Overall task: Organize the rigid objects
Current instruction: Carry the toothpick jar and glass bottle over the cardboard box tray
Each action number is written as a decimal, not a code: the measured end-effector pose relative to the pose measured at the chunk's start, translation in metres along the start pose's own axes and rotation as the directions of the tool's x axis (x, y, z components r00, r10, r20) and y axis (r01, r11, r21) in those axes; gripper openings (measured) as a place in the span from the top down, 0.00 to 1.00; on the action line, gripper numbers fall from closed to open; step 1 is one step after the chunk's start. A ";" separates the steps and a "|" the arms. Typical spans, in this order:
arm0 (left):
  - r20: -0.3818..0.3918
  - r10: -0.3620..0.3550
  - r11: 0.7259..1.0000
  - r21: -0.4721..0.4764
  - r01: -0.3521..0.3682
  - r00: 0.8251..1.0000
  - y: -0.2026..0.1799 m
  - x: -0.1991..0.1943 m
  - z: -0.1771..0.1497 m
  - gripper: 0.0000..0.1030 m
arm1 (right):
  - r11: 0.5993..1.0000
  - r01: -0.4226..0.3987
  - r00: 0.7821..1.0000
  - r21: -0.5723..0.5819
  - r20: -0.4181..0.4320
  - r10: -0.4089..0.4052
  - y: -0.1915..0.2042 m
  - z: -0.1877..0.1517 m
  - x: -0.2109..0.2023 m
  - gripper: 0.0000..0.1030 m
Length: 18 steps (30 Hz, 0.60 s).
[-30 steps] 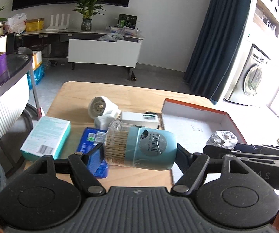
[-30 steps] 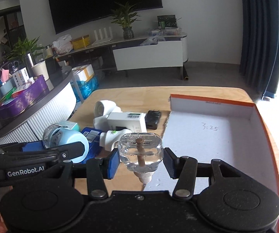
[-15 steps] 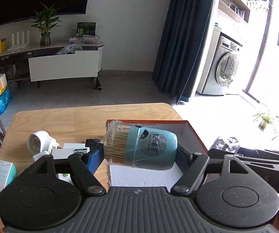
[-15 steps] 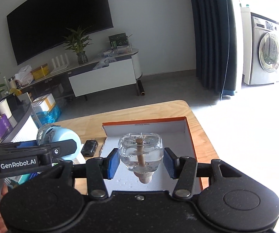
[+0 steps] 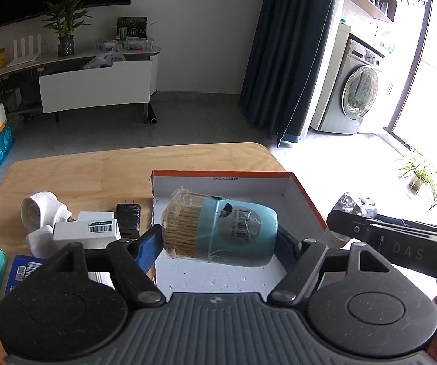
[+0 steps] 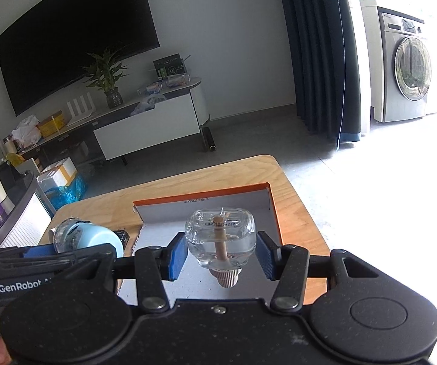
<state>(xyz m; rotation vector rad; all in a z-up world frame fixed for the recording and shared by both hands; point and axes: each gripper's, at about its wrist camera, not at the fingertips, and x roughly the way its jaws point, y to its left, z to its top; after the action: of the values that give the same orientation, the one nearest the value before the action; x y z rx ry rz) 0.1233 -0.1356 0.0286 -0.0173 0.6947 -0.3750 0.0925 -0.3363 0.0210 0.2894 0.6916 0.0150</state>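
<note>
Held crosswise in the left claw (image 5: 218, 240): a pale-blue toothpick jar with a clear plastic lid (image 5: 220, 232), lying on its side, blue pads pressed on lid end and base, suspended over the white floor of the shallow orange-edged cardboard box (image 5: 306, 196) on the light wooden worktop (image 5: 97, 167). Held in the right claw (image 6: 221, 254): a small clear glass bottle with a beige stopper (image 6: 221, 240), stopper end toward the camera, likewise gripped from both sides and hovering above the same box; contact with the box floor not determinable from either view. Judged as the placement step. Recommended: lowered one item at a time until seated on the floor, kept well inside the low walls and apart from each other. Jar judged liable to roll if released on its side; better turned upright or laid against a wall. Glass bottle best released only after touchdown. Remaining on the worktop left of the box: a black rectangular charger (image 5: 128, 220), a white barcoded carton (image 5: 86, 232), a white round-headed plastic device (image 5: 40, 211).
</note>
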 end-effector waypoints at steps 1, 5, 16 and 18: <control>-0.002 -0.001 1.000 -0.003 0.001 1.000 0.000 0.001 0.001 0.25 | 1.000 0.003 1.000 0.000 0.000 -0.003 -0.001 0.001 0.001 0.42; -0.012 0.003 1.000 -0.005 -0.003 1.000 -0.001 0.005 0.001 0.25 | 1.000 0.005 1.000 -0.008 0.001 -0.005 -0.002 0.004 0.004 0.42; -0.024 -0.002 1.000 -0.001 0.002 1.000 -0.004 0.012 0.002 0.25 | 1.000 0.011 1.000 -0.022 -0.020 -0.011 0.001 0.007 0.019 0.42; -0.027 -0.004 1.000 -0.003 0.004 1.000 -0.004 0.014 0.002 0.25 | 1.000 0.012 1.000 -0.026 -0.021 -0.012 0.002 0.008 0.021 0.42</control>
<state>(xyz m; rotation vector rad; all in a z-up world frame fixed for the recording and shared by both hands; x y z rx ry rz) 0.1337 -0.1441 0.0221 -0.0163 0.7222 -0.3789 0.1143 -0.3347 0.0143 0.2605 0.7141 0.0155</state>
